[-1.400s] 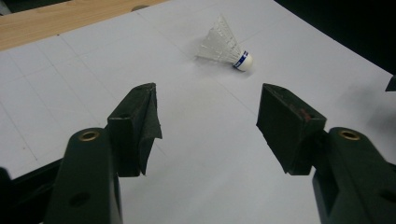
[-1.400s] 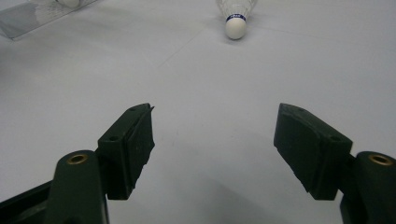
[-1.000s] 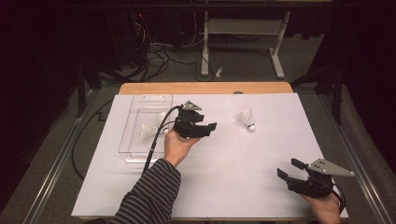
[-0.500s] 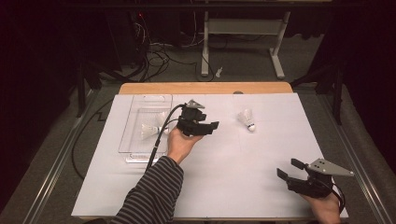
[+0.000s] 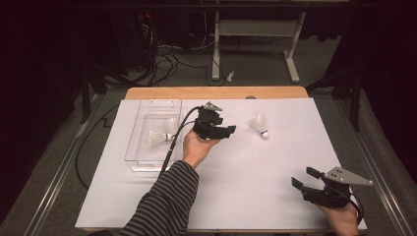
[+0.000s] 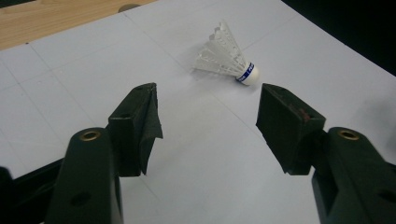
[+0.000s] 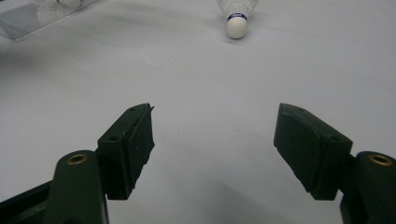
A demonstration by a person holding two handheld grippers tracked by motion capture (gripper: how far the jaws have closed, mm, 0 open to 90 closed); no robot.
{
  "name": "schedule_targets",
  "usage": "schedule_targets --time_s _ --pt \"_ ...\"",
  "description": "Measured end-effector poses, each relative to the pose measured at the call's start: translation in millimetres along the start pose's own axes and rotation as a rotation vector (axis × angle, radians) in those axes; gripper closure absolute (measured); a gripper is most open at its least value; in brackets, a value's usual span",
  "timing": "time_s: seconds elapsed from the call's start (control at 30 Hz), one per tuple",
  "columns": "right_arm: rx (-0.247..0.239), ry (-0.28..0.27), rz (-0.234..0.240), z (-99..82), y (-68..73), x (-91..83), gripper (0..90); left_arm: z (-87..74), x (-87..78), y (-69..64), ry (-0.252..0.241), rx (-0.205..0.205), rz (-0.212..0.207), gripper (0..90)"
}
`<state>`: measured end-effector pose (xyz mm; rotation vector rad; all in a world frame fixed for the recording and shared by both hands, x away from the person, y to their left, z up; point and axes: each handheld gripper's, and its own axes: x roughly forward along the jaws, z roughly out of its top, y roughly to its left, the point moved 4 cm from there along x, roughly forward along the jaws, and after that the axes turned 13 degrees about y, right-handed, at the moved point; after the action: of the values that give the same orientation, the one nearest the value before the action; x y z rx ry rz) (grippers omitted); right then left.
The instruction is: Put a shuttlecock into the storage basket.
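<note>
At the left of the counter (image 5: 123, 206) stands a clear tray (image 5: 147, 160) with one shuttlecock (image 5: 158, 138) lying inside it. Just right of the tray, the left gripper (image 5: 227, 131) hovers over the white sheet with its fingers (image 6: 135, 126) spread wide and holding nothing. Farther right lies the loose shuttlecock (image 5: 259, 126), on its side on the sheet, apart from both grippers. In the left gripper view this shuttlecock (image 6: 229, 58) sits ahead of the fingers and a little toward the right-hand one, with clear sheet between them; its long axis runs across the line of approach, feathers to the left and the rounded white cork tip to the right. At the near right corner rests the right gripper (image 5: 305, 178), its fingers (image 7: 128, 147) likewise wide apart and empty; in the right gripper view the shuttlecock (image 7: 236, 18) lies well ahead, cork tip toward the camera. The left gripper is judged clearly the nearer, so a short reach forward and slightly rightward would bring the shuttlecock between its fingers.
</note>
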<state>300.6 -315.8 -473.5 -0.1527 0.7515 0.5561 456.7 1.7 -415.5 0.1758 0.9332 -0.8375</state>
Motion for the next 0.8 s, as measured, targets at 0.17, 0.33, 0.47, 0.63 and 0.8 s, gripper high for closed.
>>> schedule_targets --time_s 0.17,0.33,0.47,0.63,0.8 --pt "-0.001 -0.002 0.0 0.0 -0.1 -0.2 28.9 5.5 7.8 -0.2 -0.003 -0.008 -0.01 39.4" --pt "-0.002 -0.001 0.002 0.0 0.4 -0.1 29.0 9.3 14.2 1.0 0.005 -0.007 -0.006 39.8" --pt "-0.002 -0.002 0.001 0.1 0.1 -0.1 29.0 14.6 18.3 0.3 0.004 -0.002 -0.011 40.0" --pt "-0.001 -0.003 0.003 0.0 0.1 -0.1 28.9 20.7 26.3 -0.4 0.005 -0.003 -0.019 40.1" --pt "-0.001 -0.003 0.005 0.1 0.2 0.0 28.9 26.5 35.9 -2.1 0.029 0.004 -0.015 41.0"
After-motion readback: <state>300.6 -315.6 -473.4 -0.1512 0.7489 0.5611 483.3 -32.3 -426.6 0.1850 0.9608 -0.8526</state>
